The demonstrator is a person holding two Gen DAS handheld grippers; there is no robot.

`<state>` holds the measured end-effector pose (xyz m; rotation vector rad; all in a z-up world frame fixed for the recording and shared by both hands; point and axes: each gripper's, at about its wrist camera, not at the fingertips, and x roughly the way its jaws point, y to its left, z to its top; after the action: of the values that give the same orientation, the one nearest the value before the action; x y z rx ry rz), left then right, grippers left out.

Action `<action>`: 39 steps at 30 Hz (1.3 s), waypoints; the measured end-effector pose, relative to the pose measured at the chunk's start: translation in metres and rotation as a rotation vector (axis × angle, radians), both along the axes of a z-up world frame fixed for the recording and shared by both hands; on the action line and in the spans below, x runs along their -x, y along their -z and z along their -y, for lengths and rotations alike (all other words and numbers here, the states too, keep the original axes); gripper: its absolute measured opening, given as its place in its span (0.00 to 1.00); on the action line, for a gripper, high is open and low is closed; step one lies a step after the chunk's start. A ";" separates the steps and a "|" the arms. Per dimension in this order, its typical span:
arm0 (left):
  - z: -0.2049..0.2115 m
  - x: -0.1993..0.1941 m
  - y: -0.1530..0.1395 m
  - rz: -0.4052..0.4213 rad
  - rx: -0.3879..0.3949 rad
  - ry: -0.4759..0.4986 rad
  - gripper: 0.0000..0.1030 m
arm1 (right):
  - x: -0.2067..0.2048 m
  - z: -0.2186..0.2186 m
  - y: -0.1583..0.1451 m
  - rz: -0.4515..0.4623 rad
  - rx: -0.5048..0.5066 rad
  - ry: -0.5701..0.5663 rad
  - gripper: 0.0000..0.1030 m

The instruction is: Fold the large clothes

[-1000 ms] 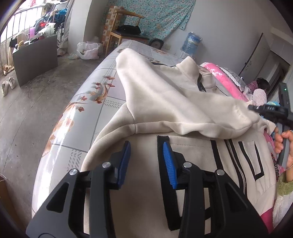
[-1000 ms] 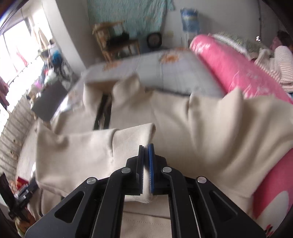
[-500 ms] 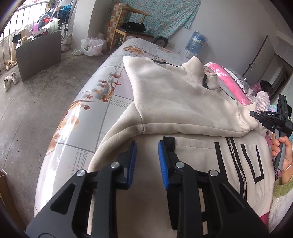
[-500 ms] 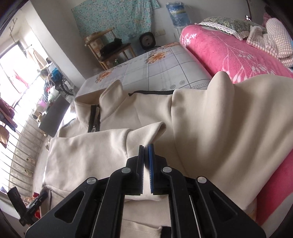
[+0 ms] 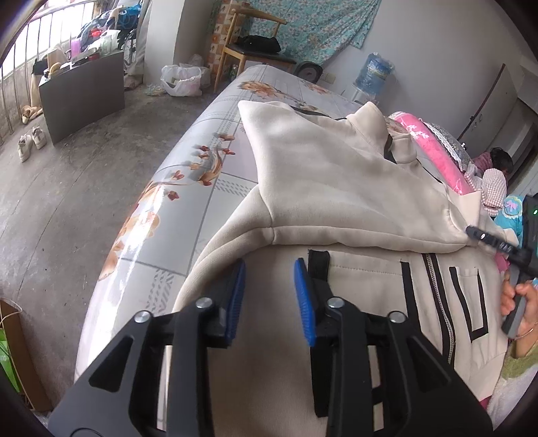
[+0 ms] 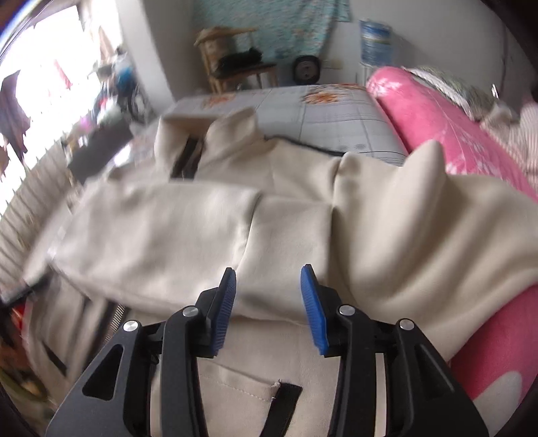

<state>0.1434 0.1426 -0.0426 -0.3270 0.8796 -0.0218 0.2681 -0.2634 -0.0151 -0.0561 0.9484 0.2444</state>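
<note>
1. Spread across the bed (image 5: 188, 201), a cream jacket (image 5: 336, 181) with black trim is seen lying front-up; one sleeve (image 5: 353, 215) is folded across the chest, its cuff end lying near the zip (image 5: 437, 295).
2. From the right wrist view, the same sleeve (image 6: 161, 242) is seen laid across the body of the jacket (image 6: 403, 228), and a pocket (image 6: 255, 396) with a black edge is visible just below the tongs.
3. The left gripper (image 5: 270, 297) is held with its blue pads well apart, and nothing is gripped between them; it hovers over the lower front of the jacket, beside a black pocket strip (image 5: 317, 265).
4. The right gripper (image 6: 269, 302) is likewise spread wide with nothing between the pads, poised just over the sleeve's lower edge. In the left wrist view it (image 5: 487, 240) is seen at the cuff end, held by a hand (image 5: 517, 302).
5. A pink quilt (image 6: 454, 127) is pressed against the far side of the jacket, part of which is draped over it.
6. Beyond the bed, a wooden chair (image 5: 255, 43), a water bottle (image 5: 375, 74), a floral cloth (image 5: 319, 27) on the wall and a grey box (image 5: 84, 94) on the concrete floor are seen.
</note>
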 end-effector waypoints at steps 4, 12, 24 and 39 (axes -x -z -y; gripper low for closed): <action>-0.007 0.020 -0.023 0.012 -0.039 -0.032 0.35 | -0.001 0.001 0.014 -0.009 0.053 0.016 0.40; -0.007 0.027 -0.100 0.112 -0.137 -0.046 0.55 | 0.025 0.017 -0.015 0.025 -0.028 0.065 0.52; 0.106 -0.099 -0.057 0.031 -0.177 0.145 0.76 | 0.072 0.108 -0.057 0.070 -0.117 0.249 0.68; 0.124 -0.122 0.007 -0.008 -0.212 0.158 0.85 | 0.071 0.340 -0.058 0.091 -0.342 0.860 0.67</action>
<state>0.2650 0.0186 -0.0493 -0.0592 0.9059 -0.0732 0.1973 -0.6031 0.0430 0.6404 0.7558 -0.3923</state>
